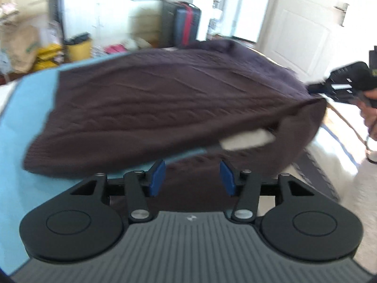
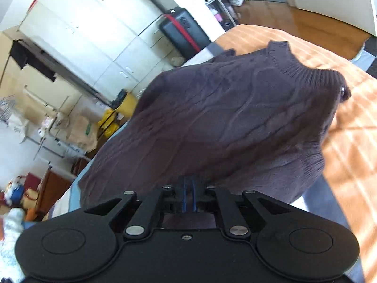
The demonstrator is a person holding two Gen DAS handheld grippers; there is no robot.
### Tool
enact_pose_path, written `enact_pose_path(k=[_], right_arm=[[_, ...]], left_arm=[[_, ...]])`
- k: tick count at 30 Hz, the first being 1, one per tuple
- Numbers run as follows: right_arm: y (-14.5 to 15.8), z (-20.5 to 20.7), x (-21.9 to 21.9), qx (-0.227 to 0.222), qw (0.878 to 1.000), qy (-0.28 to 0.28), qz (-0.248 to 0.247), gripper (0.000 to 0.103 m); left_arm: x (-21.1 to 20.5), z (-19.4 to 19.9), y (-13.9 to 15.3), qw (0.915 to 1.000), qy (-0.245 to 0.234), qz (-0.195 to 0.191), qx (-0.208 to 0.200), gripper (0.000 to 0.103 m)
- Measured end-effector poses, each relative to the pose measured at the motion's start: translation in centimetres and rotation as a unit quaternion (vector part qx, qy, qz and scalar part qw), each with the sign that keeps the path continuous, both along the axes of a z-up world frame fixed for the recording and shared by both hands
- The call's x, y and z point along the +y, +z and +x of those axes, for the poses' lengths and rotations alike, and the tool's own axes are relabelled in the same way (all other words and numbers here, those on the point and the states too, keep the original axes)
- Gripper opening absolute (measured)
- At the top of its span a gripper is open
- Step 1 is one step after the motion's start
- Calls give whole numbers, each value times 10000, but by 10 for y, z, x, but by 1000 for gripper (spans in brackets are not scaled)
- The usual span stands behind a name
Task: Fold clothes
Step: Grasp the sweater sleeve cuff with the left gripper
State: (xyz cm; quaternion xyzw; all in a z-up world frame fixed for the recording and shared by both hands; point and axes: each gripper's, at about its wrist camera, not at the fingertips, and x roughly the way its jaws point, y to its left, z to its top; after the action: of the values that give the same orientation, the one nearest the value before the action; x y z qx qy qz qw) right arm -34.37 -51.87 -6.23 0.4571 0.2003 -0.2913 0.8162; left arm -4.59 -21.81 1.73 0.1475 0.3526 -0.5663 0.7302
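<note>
A dark brown cable-knit sweater is lifted and stretched over the bed, blurred by motion. A white label shows on its underside near the front edge. My left gripper is open just below that edge, its blue pads wide apart with nothing between them. My right gripper holds the sweater's right edge. In the right wrist view the right gripper is shut on the sweater, whose ribbed collar points away.
A light blue sheet and an orange cover lie on the bed. Behind are a black suitcase, a yellow bin, paper bags, white wardrobes and a white door. A hand holds the right gripper.
</note>
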Motion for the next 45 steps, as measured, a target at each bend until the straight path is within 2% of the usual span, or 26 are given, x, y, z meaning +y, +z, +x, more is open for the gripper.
enact_pose_path(k=[2,3,4,6,8,10,12,14,15,16,17,19,20,21,22,23,26,28,29,30,32,34,35,40,44,45], right_arm=[[5,-2,8,-238,9997,18,-13,28],[5,-3,10,-380,9993,-6,14,43],[6,-3,12,-522,9986,-30,40,46],[4,5,12,-511,9987,22,53,46],[2,16,13,-224,9997,96,32,46],[1,22,14,18,9999,150,-24,46],[7,21,17,169,9998,65,-89,47],[12,14,21,83,9999,31,-118,50],[15,11,23,32,9999,16,-132,54],[15,8,24,-27,9999,21,-119,59],[15,6,24,-88,9999,30,-103,60],[13,5,22,-19,10000,32,-32,60],[12,6,22,47,10000,19,-10,60],[11,6,22,113,9999,6,13,60],[11,6,23,167,9999,25,-16,60],[13,6,25,172,9998,37,-68,60],[16,3,28,88,9997,42,-209,60],[18,2,30,50,9997,61,-248,60],[19,2,31,33,9996,71,-266,60],[20,2,32,16,9996,93,-259,60],[19,4,34,-55,9996,174,-193,60],[14,7,33,-224,9992,323,40,60],[12,8,34,-188,9990,380,110,60],[4,15,38,92,9969,654,420,60],[-3,20,42,316,9935,872,667,60],[-2,20,47,197,9927,990,660,60]], left_arm=[[-2,-6,-6,9996,-269,86,-8,70],[-4,-10,-10,9990,-400,192,-59,71],[-7,-14,-14,9981,-530,298,-111,71],[-10,-23,-21,9956,-774,506,-134,71],[-14,-32,-27,9922,-1015,712,-152,71],[-14,-41,-24,9917,-1092,622,-256,71],[-18,-51,-23,9902,-1117,614,-574,71],[-26,-61,-28,9865,-1080,736,-990,76],[-32,-62,-36,9832,-963,989,-1197,78],[-39,-64,-45,9784,-835,1263,-1404,85],[-46,-65,-55,9724,-705,1536,-1609,86],[-48,-62,-61,9698,-601,1603,-1738,87],[-47,-57,-57,9739,-504,1493,-1635,68],[-46,-52,-52,9783,-398,1364,-1508,54],[-46,-45,-45,9821,-260,1263,-1373,28],[-44,-35,-37,9875,-62,1102,-1126,13],[-38,-1,-19,9966,533,585,-220,13],[-33,27,-15,9941,888,242,567,13],[-31,40,-13,9897,1062,69,959,13],[-24,57,-18,9801,1163,-132,1604,13],[-7,88,-35,9467,1336,-529,2883,13],[6,103,-54,9218,1542,-735,3481,14],[8,107,-61,9170,1629,-727,3569,14],[-4,98,-64,9383,1606,-477,3025,14],[-8,87,-54,9569,1481,-473,2452,14],[-7,88,-53,9611,1443,-446,2312,14]])
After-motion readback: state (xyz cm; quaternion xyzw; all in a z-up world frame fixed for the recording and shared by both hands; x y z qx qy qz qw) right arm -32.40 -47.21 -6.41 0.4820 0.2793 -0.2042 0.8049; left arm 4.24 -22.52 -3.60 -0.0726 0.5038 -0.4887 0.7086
